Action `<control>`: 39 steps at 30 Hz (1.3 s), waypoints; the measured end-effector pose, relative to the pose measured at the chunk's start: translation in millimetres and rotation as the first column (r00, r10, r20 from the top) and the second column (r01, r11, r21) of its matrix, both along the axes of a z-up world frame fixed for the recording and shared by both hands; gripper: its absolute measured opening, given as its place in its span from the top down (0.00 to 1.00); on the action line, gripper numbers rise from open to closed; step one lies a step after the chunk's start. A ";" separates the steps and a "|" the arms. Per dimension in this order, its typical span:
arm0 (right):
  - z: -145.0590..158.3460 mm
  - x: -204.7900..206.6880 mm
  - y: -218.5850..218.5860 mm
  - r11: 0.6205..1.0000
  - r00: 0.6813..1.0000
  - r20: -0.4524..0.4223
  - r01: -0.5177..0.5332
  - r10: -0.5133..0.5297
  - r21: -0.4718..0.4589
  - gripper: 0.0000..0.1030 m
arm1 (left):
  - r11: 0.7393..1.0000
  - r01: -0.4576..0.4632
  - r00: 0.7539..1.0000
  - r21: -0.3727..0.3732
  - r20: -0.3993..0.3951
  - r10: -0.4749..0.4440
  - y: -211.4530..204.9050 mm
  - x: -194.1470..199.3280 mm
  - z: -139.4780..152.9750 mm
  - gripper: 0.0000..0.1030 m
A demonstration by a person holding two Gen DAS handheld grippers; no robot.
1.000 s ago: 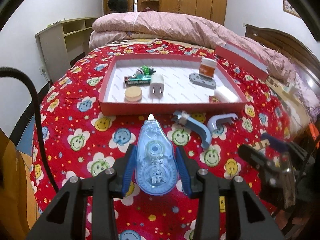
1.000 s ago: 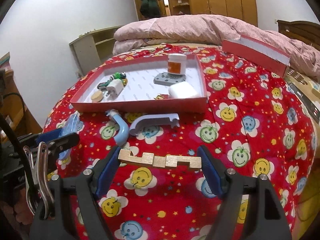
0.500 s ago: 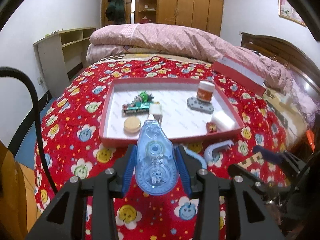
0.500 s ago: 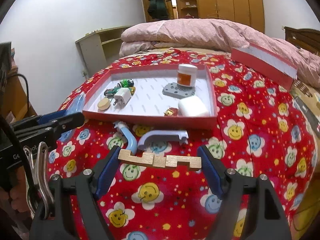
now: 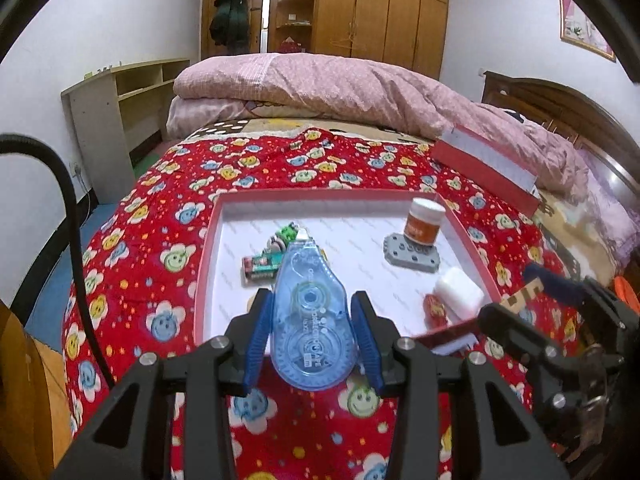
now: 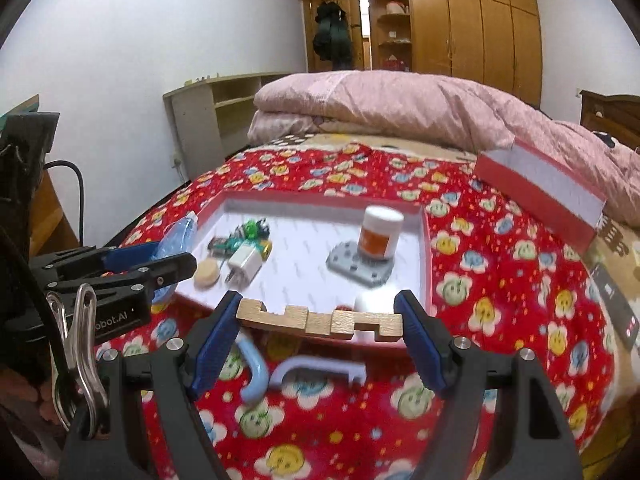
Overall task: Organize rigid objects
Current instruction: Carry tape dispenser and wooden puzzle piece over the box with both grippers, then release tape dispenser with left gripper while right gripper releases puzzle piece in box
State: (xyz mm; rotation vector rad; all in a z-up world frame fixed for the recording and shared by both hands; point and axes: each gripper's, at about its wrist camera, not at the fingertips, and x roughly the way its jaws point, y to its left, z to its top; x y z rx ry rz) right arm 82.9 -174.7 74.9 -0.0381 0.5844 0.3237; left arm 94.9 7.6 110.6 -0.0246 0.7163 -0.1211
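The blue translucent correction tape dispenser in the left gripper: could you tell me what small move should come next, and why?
Probably carry it a little further forward and lower it into the red shallow tray. The left gripper is shut on the blue translucent correction tape dispenser, which hangs over the tray's near edge, and bare white floor lies just ahead of it.

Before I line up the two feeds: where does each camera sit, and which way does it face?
Left wrist: on the left tool, looking forward over its clamped tape dispenser at the tray; right tool at right.
Right wrist: on the right tool, looking over its wooden piece at the tray; left tool at left.
Shared: tray, jar, folded quilt.
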 end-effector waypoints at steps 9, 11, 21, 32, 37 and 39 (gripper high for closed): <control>-11.6 32.0 2.8 1.000 1.000 -0.025 0.015 -0.015 -0.017 0.24 | 1.000 0.001 1.000 -0.009 -0.014 -0.001 -1.7 29.7 -5.1 0.59; -14.2 36.9 4.2 1.000 1.000 -0.023 0.019 -0.020 -0.023 0.24 | 1.000 0.003 1.000 -0.004 -0.024 -0.003 -2.6 35.4 -9.2 0.59; -31.1 62.4 5.4 0.999 0.999 -0.036 0.032 -0.033 -0.024 0.24 | 1.000 -0.003 0.999 0.026 -0.055 0.005 -7.9 58.5 -29.0 0.59; -38.2 78.6 4.5 0.999 0.997 -0.068 0.032 -0.034 -0.025 0.24 | 0.998 0.027 0.997 0.050 -0.075 -0.023 -18.7 67.8 -37.5 0.59; -34.2 78.3 4.8 1.000 0.998 -0.068 0.015 -0.015 -0.014 0.23 | 0.998 0.033 0.997 0.058 -0.076 -0.029 -21.0 67.8 -36.0 0.58; -32.5 77.8 3.4 1.000 0.997 -0.073 0.009 -0.009 0.002 0.23 | 0.998 0.033 0.997 0.057 -0.073 -0.028 -19.9 65.6 -34.0 0.50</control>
